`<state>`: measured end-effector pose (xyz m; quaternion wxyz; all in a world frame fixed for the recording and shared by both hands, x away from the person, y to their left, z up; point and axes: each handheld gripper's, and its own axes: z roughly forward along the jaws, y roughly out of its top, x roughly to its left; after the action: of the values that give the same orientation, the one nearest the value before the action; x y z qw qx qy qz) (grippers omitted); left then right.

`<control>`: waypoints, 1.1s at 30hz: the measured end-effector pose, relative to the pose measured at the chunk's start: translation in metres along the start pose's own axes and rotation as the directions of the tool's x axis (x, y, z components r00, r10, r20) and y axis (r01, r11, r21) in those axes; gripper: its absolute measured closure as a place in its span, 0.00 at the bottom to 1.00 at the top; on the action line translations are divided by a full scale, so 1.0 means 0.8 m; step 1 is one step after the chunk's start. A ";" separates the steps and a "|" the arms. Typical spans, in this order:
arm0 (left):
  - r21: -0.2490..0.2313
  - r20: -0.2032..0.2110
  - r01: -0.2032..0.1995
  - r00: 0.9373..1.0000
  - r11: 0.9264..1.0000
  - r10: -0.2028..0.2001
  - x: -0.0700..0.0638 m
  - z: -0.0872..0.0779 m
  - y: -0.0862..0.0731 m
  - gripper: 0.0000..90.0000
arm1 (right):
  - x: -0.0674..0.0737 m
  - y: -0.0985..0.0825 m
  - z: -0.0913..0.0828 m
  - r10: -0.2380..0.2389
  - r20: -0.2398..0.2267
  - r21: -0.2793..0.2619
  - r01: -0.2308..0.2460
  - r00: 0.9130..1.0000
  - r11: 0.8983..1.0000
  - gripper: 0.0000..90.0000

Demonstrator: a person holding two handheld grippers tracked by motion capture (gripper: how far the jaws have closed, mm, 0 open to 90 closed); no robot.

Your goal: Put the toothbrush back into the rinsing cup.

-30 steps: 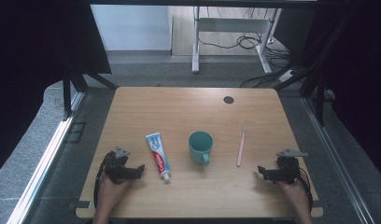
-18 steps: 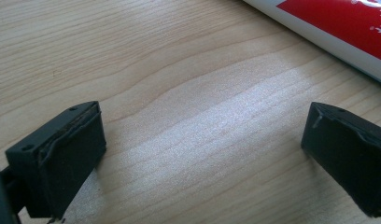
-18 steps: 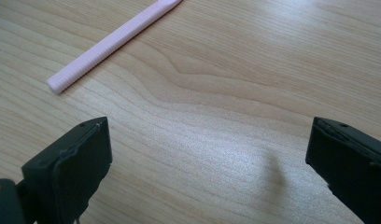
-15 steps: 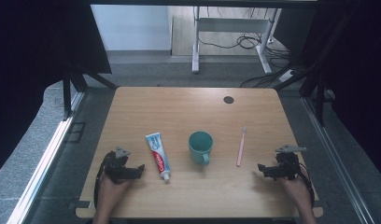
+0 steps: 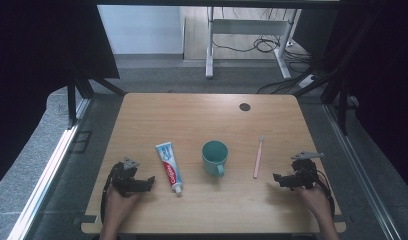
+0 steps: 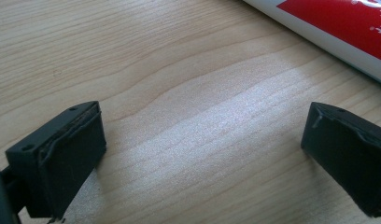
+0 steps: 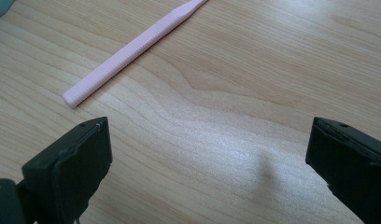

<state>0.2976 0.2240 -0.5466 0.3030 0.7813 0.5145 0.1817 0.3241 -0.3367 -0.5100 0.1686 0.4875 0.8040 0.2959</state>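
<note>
**A:** Figure, panel one: where do the things lie, and how do my two tools stand?

**B:** On the pale wood-grain desk (image 5: 207, 115) a white-and-red toothpaste tube (image 5: 169, 166) lies flat at the left, a teal ceramic mug (image 5: 214, 156) stands upright in the middle, and a slim pink plastic toothbrush (image 5: 258, 157) lies at the right. I hold the left hand-held gripper (image 5: 148, 182) near the desk's front edge, just beside the tube's capped end; its jaws stand wide apart over bare wood. The right hand-held gripper (image 5: 277, 178) sits near the brush's handle end, jaws likewise spread, nothing between them.

**A:** How will each thing handle?

**B:** My judgement: the toothbrush (image 7: 132, 51) is light, stiff and thin, so it may roll or skid when the jaws meet it. I would take it across the ribbed stretch of the handle, a little in from the butt, with the jaws square to its length. The toothpaste tube (image 6: 338, 28) is soft and glossy; a hard pinch on the body would dent it. The firmer shoulder by the cap is the safer hold.

**A:** And the mug?

**B:** Rigid, heavier, breakable; I would steer clear of it while reaching.
</note>
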 end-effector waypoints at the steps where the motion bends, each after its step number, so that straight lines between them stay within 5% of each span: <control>1: 0.000 0.000 0.000 1.000 1.000 0.000 0.000 0.000 0.000 0.00 | 0.001 0.003 0.001 -0.006 0.000 0.012 0.006 1.000 1.000 0.00; 33: -0.001 0.000 0.002 1.000 1.000 -0.002 0.000 0.000 0.000 0.00 | 0.003 0.046 0.025 -0.012 -0.018 0.156 0.015 1.000 0.988 0.00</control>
<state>0.2976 0.2239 -0.5466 0.3037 0.7807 0.5151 0.1817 0.3591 -0.3158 -0.5016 0.1249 0.4911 0.8294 0.2350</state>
